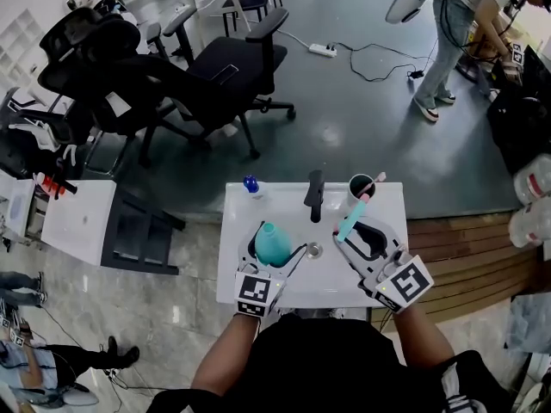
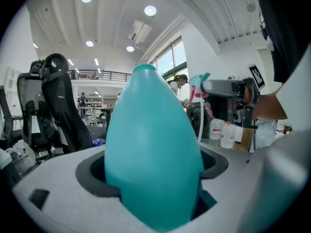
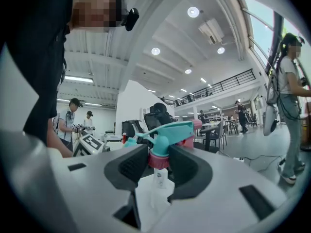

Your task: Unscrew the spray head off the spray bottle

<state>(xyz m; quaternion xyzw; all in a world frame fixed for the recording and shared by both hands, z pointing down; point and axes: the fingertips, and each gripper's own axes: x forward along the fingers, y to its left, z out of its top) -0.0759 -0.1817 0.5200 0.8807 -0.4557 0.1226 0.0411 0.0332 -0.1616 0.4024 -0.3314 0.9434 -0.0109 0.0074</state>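
Apart, left tool point(image 1: 275, 249) holds one bottle point(image 2: 153, 149), right tool point(image 1: 356, 236) one spray head point(image 3: 168, 139).

No legible text, label, brand or number anywhere

A black faucet point(image 1: 315, 194) stands at the far middle of the white basin top point(image 1: 237, 222). A blue-capped bottle point(image 1: 250, 184) is left of it and a dark cup point(image 1: 362, 188) is right. Black office chairs point(image 1: 232, 67) stand beyond, and a white power strip point(image 1: 323, 50) lies on the far floor.
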